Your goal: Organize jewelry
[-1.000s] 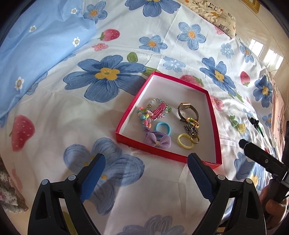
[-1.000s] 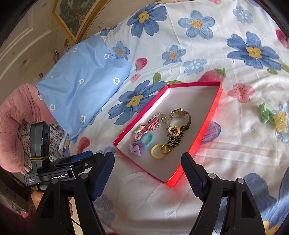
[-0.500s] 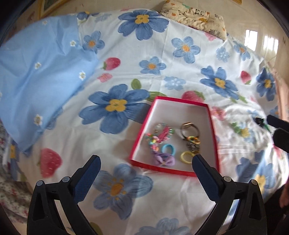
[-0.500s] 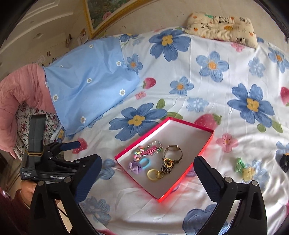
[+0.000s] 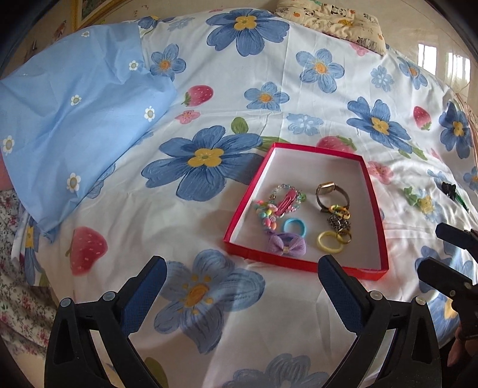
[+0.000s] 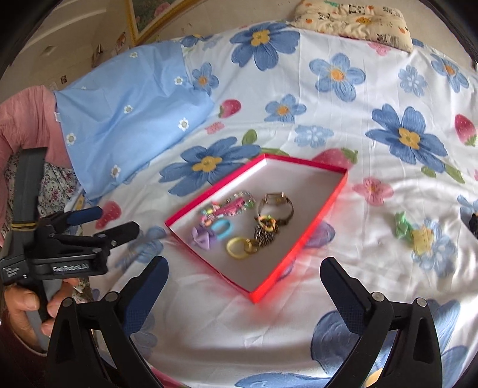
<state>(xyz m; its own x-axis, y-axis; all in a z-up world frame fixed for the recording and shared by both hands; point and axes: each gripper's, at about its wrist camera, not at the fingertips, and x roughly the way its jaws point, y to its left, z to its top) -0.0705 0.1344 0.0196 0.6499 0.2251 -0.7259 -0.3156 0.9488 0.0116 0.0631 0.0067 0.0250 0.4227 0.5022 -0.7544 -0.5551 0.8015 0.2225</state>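
Observation:
A red-rimmed shallow box (image 5: 375,215) (image 6: 322,209) lies on the flowered bedsheet. In it are a watch (image 5: 327,191) (image 6: 276,203), a pink clip on a bead bracelet (image 5: 285,201), a blue hair tie (image 5: 294,226), a purple bow (image 5: 286,244) (image 6: 203,235), a yellow ring tie (image 5: 328,241) (image 6: 236,247) and a chain (image 5: 339,221). My left gripper (image 5: 242,286) is open and empty, short of the box's near edge. My right gripper (image 6: 243,286) is open and empty, near the box's front corner. A green and yellow hair clip (image 6: 413,232) (image 5: 418,201) and a black clip (image 5: 449,191) lie on the sheet right of the box.
A light blue pillow (image 5: 68,119) (image 6: 128,110) lies at the left. A patterned cushion (image 5: 331,18) sits at the far edge. The left gripper shows in the right wrist view (image 6: 98,226), and the right gripper's fingers (image 5: 448,256) show in the left wrist view.
Both grippers have pulled back and up from the box, so it looks smaller and farther. Both stay open and empty. The items in the box have not moved.

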